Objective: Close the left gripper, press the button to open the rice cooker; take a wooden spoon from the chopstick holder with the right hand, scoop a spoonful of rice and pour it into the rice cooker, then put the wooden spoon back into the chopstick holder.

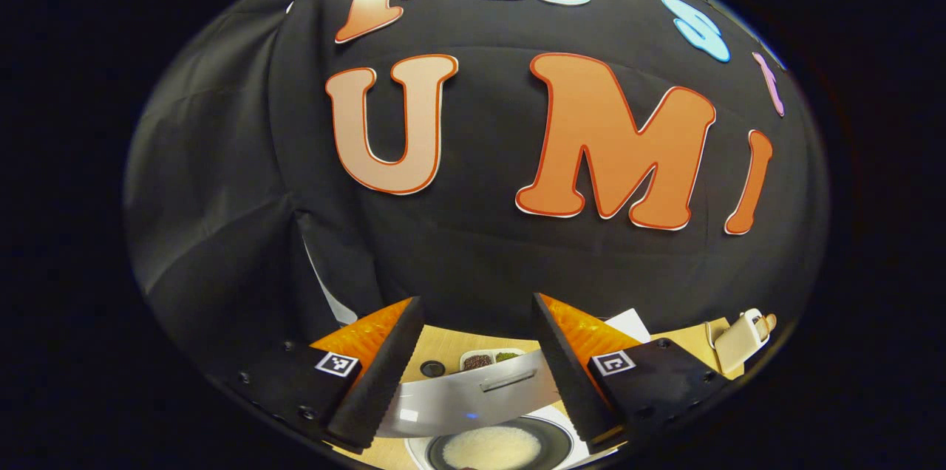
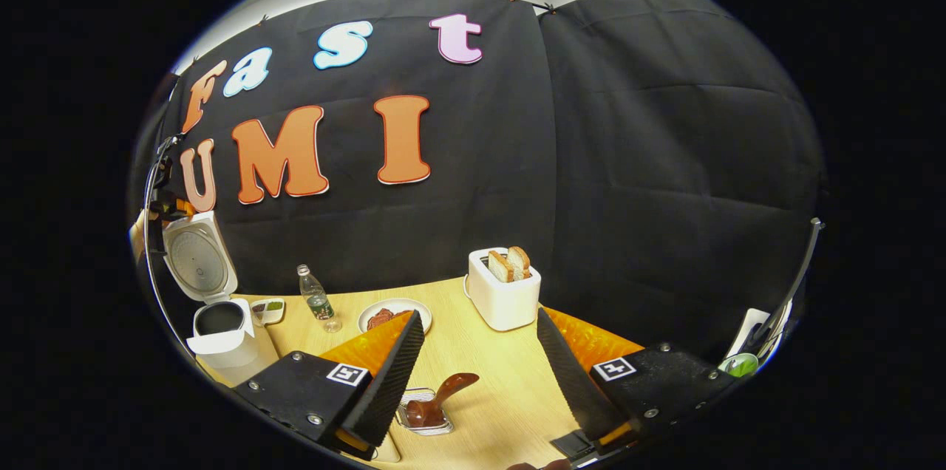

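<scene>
Two grippers: both with jaws spread wide, nothing held between either pair.
Rice cooker (image 2: pixel 218 341): far left in the right gripper view, lid (image 2: pixel 198 257) swung up and standing upright, dark pot exposed; button step judged done.
Left gripper (image 1: pixel 473 374): hanging over the cooker's raised lid, jaws well apart; white rice (image 1: pixel 491 448) seen in a dark round vessel just beneath, whether pot or bowl cannot tell.
Small dish (image 2: pixel 267 310): just beside the cooker, on the light wooden surface (image 2: pixel 502 381).
Water bottle (image 2: pixel 318 300): upright, right of the dish.
Plate (image 2: pixel 392 315): near the bottle, with reddish food.
Wooden spoon (image 2: pixel 440 400): lying in a small clear tray (image 2: pixel 425 414) between the right jaws and slightly left of centre; bowl end low and near, handle rising away up and to the right.
Right gripper (image 2: pixel 480 374): the nearer one to the spoon, jaws wide and empty, above it.
Key relation: handle's long axis running diagonally across the gap, so a turn of the jaws probably needed to straddle it.
Toaster (image 2: pixel 504 289): beyond the spoon, two slices standing up.
Chopstick holder: not identified with confidence.
</scene>
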